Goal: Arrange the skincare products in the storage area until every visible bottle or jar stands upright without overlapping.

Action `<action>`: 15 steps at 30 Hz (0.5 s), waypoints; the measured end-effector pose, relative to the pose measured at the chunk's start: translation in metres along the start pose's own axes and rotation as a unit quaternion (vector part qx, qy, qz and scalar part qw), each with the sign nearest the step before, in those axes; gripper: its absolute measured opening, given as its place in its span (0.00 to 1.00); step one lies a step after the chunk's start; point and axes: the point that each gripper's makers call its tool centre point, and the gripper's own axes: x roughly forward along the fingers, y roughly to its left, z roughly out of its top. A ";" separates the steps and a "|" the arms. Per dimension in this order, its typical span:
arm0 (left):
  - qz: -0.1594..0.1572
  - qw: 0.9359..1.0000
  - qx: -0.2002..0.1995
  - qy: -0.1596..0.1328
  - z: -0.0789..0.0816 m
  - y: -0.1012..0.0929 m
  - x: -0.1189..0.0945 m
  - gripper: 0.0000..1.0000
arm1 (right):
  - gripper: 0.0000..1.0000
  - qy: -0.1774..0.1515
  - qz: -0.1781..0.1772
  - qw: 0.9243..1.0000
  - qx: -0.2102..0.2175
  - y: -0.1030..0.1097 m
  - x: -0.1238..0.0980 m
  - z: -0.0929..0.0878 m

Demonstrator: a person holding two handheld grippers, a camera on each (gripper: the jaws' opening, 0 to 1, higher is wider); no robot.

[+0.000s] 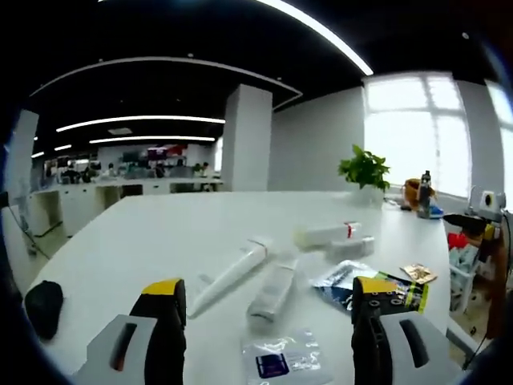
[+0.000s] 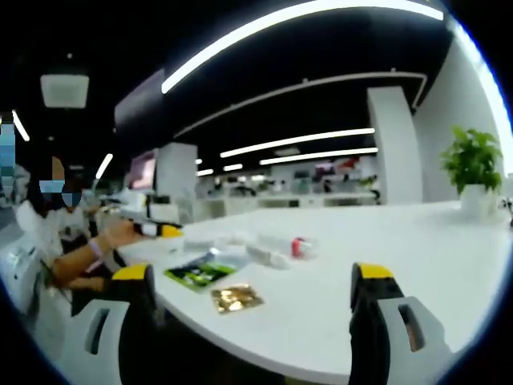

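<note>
Several white skincare tubes lie flat on the white table [image 1: 144, 241]. A long tube [image 1: 232, 277] and a shorter one [image 1: 272, 293] lie just beyond my left gripper [image 1: 268, 309], which is open and holds nothing. Further off lie a tube with a red band [image 1: 329, 234] and a small tube [image 1: 350, 249]. In the right gripper view the same tubes [image 2: 268, 254] and the red-banded one [image 2: 300, 245] lie mid-table. My right gripper [image 2: 252, 281] hangs open off the table's near edge. A person's hand holds the left gripper [image 2: 160, 230] at the far side.
Flat sachets lie around the tubes: a clear one [image 1: 280, 361], a blue-silver one [image 1: 341, 281], a green-black one [image 1: 401, 290] [image 2: 200, 274] and a gold one [image 1: 419, 273] [image 2: 235, 297]. A potted plant [image 1: 365, 170] [image 2: 473, 164] stands at the far edge. A black object [image 1: 44, 309] lies at the left.
</note>
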 end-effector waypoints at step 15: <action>0.007 0.998 0.027 0.049 -0.018 0.012 0.019 0.72 | 1.00 -0.005 -0.004 1.000 -0.001 -0.003 -0.004 0.003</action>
